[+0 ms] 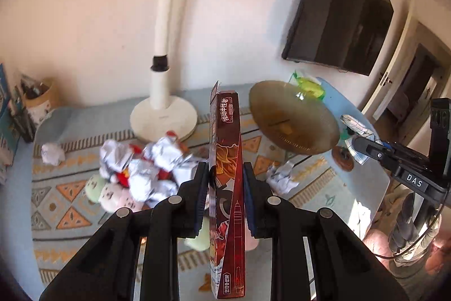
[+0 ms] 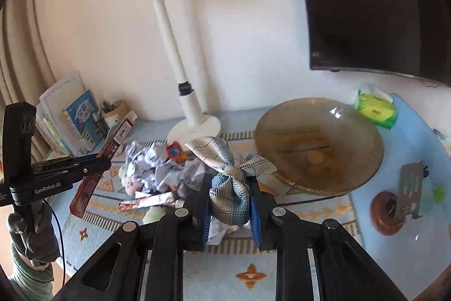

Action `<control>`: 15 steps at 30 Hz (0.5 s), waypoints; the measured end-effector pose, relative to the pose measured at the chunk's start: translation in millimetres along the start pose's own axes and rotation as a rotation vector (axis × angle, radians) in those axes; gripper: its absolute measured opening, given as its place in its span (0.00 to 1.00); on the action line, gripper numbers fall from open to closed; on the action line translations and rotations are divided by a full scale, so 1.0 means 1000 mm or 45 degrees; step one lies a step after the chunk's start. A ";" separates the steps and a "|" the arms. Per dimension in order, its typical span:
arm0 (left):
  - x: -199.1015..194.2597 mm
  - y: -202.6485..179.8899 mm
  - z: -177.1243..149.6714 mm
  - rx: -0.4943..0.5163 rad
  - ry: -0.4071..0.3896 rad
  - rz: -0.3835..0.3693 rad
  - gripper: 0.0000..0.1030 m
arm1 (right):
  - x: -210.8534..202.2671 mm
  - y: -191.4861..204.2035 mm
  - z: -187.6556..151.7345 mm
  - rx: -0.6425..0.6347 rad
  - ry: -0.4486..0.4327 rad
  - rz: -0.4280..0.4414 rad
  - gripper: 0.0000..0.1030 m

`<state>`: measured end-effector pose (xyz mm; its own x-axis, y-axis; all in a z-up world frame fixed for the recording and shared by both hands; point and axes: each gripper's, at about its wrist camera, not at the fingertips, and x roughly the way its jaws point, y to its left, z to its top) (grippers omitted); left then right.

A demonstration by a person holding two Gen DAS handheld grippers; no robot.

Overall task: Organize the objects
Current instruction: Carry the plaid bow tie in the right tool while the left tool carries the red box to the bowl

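The left gripper (image 1: 225, 199) is almost closed, and a long dark red pen box (image 1: 227, 174) is clamped edge-on between its blue pads, above the table. The right gripper (image 2: 229, 205) is closed nearly as far, and a knotted blue-and-white checked cloth bundle (image 2: 229, 188) is pressed between its pads, its loose ends spread above the fingers. Both things are held up over the patterned tablecloth (image 2: 251, 275). Under and behind them a heap of crumpled paper (image 1: 146, 162) is seen, with small soft toys (image 1: 112, 191) at its near side. A brown glass bowl (image 2: 318, 143) stands to the right of the heap, and a green tissue pack (image 2: 376, 109) lies behind it. The white desk lamp (image 2: 186, 92) stands at the wall, behind the heap. Books (image 2: 81, 120) and a pen cup (image 2: 114, 110) are placed at the far left corner. A gloved hand (image 2: 33, 233) is seen on the handle of the left gripper.
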<state>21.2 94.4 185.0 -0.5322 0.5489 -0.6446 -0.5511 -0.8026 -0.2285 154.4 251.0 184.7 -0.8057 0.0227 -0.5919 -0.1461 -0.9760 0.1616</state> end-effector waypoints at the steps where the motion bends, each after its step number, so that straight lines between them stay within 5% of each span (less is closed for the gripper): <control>1: 0.008 -0.013 0.018 0.019 -0.008 -0.040 0.20 | -0.006 -0.015 0.014 0.034 -0.022 -0.041 0.21; 6: 0.076 -0.069 0.077 0.038 0.019 -0.150 0.20 | 0.007 -0.081 0.056 0.209 -0.025 -0.118 0.22; 15: 0.163 -0.118 0.093 0.069 0.074 -0.210 0.24 | 0.068 -0.110 0.056 0.234 0.060 -0.248 0.24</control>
<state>-60.6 300.2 174.5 -0.3944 0.6562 -0.6433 -0.6626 -0.6881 -0.2957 84.0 372.0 170.8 -0.7251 0.1917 -0.6615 -0.4008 -0.8985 0.1790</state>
